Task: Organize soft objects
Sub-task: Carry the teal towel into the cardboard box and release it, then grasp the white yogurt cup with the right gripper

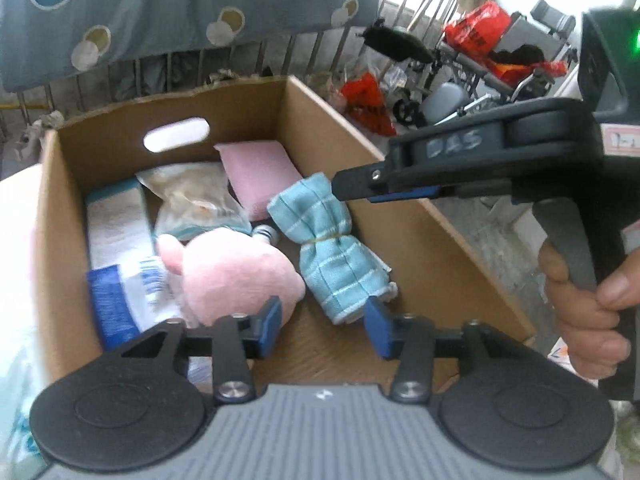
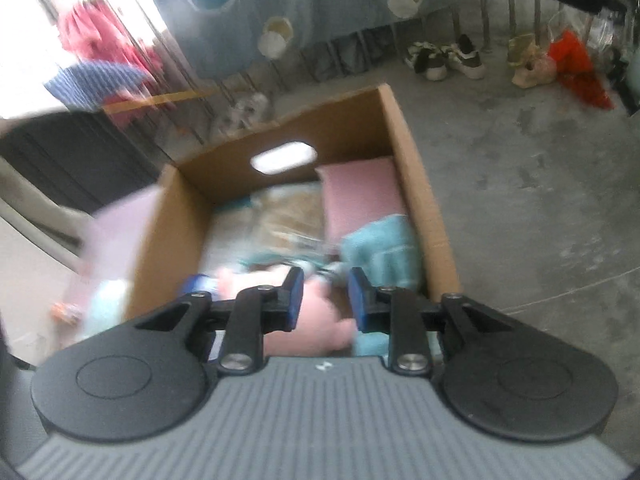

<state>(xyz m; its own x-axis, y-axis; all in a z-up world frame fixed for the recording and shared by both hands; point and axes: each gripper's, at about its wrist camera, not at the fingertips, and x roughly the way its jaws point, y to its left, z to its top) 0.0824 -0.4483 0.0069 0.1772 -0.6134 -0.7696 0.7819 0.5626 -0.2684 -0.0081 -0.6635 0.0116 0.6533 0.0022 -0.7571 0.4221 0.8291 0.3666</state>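
A cardboard box (image 1: 420, 216) holds a pink plush toy (image 1: 236, 272), a rolled teal towel (image 1: 332, 248) tied with a band, a pink sponge pad (image 1: 256, 172), a clear bag (image 1: 192, 196) and a blue-white pack (image 1: 116, 252). My left gripper (image 1: 324, 328) is open and empty above the box's near side. My right gripper (image 1: 340, 188) shows from the side over the box's right wall, near the towel's top end. In the right wrist view my right gripper (image 2: 324, 296) is open and empty above the plush (image 2: 320, 320) and towel (image 2: 384, 248).
The box (image 2: 424, 200) stands on a grey concrete floor (image 2: 520, 200). A dotted grey cloth (image 1: 180, 12) hangs over railings behind. Shoes (image 2: 444, 58) and red bags (image 1: 368, 100) lie beyond, with a wheelchair (image 1: 500, 64) at far right. Pale items (image 2: 112, 232) sit left of the box.
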